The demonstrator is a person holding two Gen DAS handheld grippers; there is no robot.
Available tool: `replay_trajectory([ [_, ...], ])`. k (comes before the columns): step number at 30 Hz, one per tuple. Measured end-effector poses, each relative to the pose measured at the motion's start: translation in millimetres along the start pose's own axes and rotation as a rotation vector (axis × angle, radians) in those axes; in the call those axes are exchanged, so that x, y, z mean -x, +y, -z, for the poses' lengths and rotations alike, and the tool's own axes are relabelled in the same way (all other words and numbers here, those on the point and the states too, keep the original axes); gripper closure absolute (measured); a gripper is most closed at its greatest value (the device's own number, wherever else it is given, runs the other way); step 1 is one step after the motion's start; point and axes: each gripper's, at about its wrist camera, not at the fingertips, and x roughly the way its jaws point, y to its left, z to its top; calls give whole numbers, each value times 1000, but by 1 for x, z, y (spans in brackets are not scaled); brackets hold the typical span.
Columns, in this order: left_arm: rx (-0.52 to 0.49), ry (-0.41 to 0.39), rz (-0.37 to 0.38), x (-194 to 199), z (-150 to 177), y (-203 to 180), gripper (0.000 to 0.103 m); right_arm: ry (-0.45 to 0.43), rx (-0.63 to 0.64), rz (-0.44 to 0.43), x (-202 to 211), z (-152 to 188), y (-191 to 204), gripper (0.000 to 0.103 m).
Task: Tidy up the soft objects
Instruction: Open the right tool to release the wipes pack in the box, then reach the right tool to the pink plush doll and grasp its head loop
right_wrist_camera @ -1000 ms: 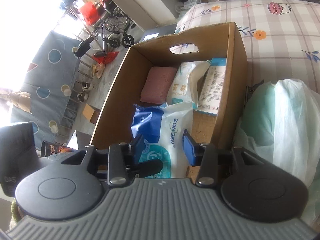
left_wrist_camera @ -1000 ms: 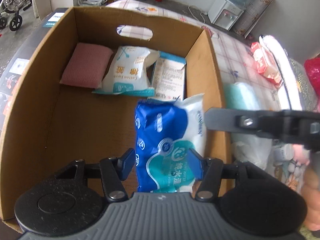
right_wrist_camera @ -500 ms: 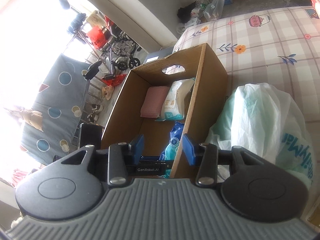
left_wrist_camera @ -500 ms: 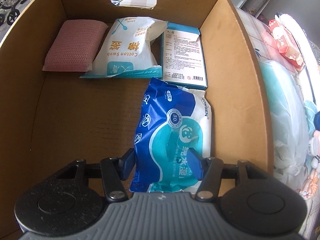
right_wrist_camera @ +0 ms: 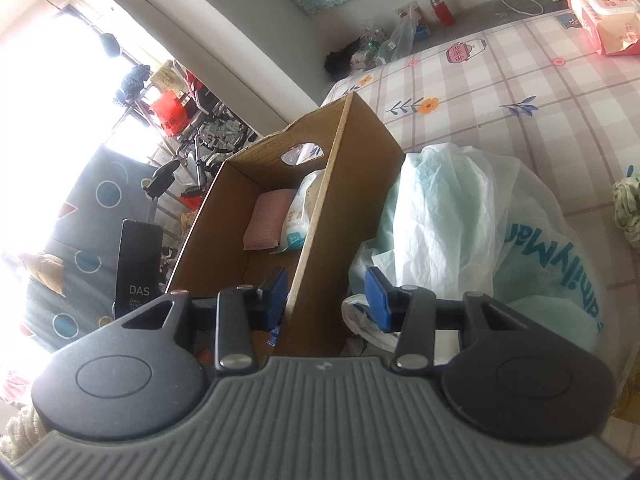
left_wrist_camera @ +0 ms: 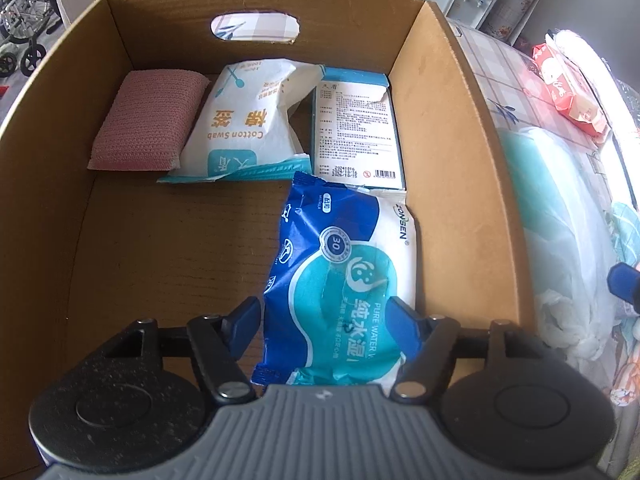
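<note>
In the cardboard box you have the wipes pack lying by its right wall, with the paper carton behind it, the cotton swab bag left of that carton, the knitted pad leftmost, and the plastic bag outside the right wall.

Gripper: right gripper, blue pads apart, straddling box wall
Box: brown cardboard box holding pink knitted pad
Beside: white-and-teal plastic bag, touching box
</note>
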Motion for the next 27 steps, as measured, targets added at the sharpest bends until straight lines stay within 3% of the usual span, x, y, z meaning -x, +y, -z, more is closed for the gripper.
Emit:
replay_trajectory([
  [2,-1,-27,5,11,3,2,20,-36,15,12,7,3,0,56],
  [6,30,-109,16,46,10,10,19,-93,41,35,24,9,-3,52],
  [14,17,-358,13,122,39,-3,13,-235,42,45,76,18,-12,42],
  [21,-66,-483,117,145,65,-78,13,-349,45,103,123,32,-34,33],
  [27,-217,-488,201,128,74,-166,12,-436,12,145,165,41,-63,30],
])
